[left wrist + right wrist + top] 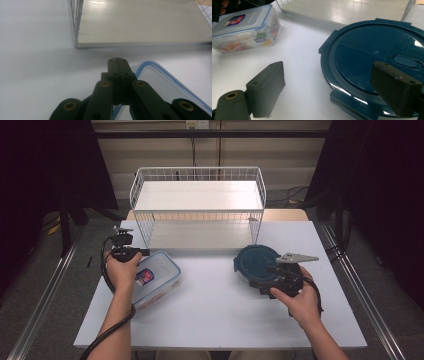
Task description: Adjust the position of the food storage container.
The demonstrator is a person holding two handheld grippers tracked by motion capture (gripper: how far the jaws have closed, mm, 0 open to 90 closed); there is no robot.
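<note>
The left gripper (116, 60) is seen with its jaws pressed flat together, nothing between them, tips held just over the near corner of a clear box (160, 80) with a blue-rimmed lid. In the high view that gripper (121, 245) is mostly covered by the left hand (122, 270), so its jaws cannot be made out there. The right gripper (329, 90) is spread wide: one jaw is over bare table, the other over the edge of a round dark blue lidded container (377, 57). In the high view the right gripper (277, 275) is partly hidden by the right hand (300, 300) and its grey plate, and its jaws are hard to read against the dark container (256, 261).

The clear box (244, 27) is shown with coloured contents and labels in the right gripper view; in the left gripper view it is cut off at the frame edge. A white wire rack (197, 205) with two shelves stands behind both boxes on the white table (215, 310). In the gripper views the rack is cropped to its lower shelf.
</note>
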